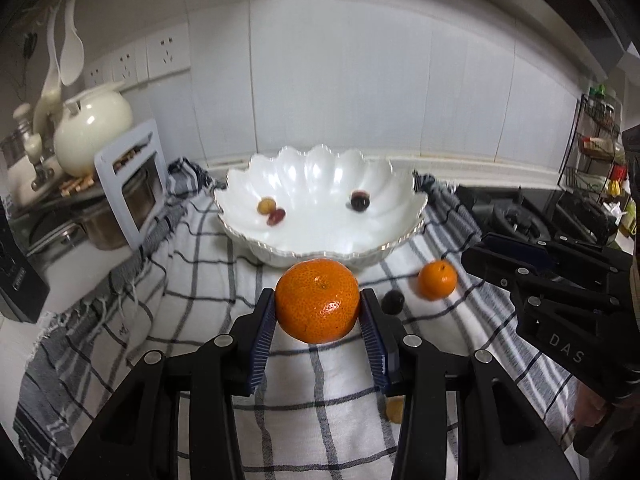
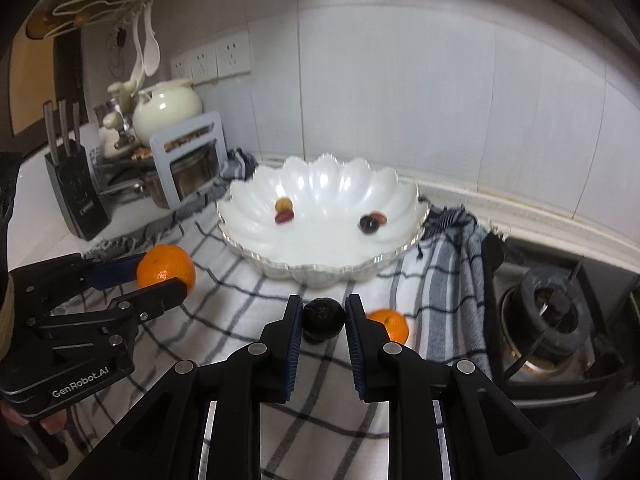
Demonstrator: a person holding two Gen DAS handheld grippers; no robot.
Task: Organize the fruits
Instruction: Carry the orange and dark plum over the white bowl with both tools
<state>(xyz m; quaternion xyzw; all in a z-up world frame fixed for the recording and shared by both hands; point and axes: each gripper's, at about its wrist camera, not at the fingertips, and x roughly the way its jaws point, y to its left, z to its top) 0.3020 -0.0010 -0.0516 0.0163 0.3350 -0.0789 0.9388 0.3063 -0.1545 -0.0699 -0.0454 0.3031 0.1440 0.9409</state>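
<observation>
My left gripper (image 1: 318, 300) is shut on a large orange mandarin (image 1: 317, 312), held above the checked cloth just in front of the white scalloped bowl (image 1: 320, 176). In the right wrist view my right gripper (image 2: 323, 308) is shut on a small dark round fruit (image 2: 323, 314), also in front of the bowl (image 2: 320, 184). Three small fruits lie in the bowl: a yellowish one (image 1: 266, 205), a red one (image 1: 276, 217) and a dark one (image 1: 359, 201). A small mandarin (image 1: 437, 279) and a dark fruit (image 1: 392, 301) rest on the cloth. A yellowish fruit (image 1: 395, 408) peeks out behind my left finger.
The checked cloth (image 1: 200, 280) covers the counter. At the left stand a knife block (image 2: 76, 196), a steel pot behind a grey frame (image 1: 132, 184) and a cream teapot (image 1: 92, 132). A gas burner (image 2: 548, 320) sits at the right, with a wire rack (image 1: 600, 140) beyond it.
</observation>
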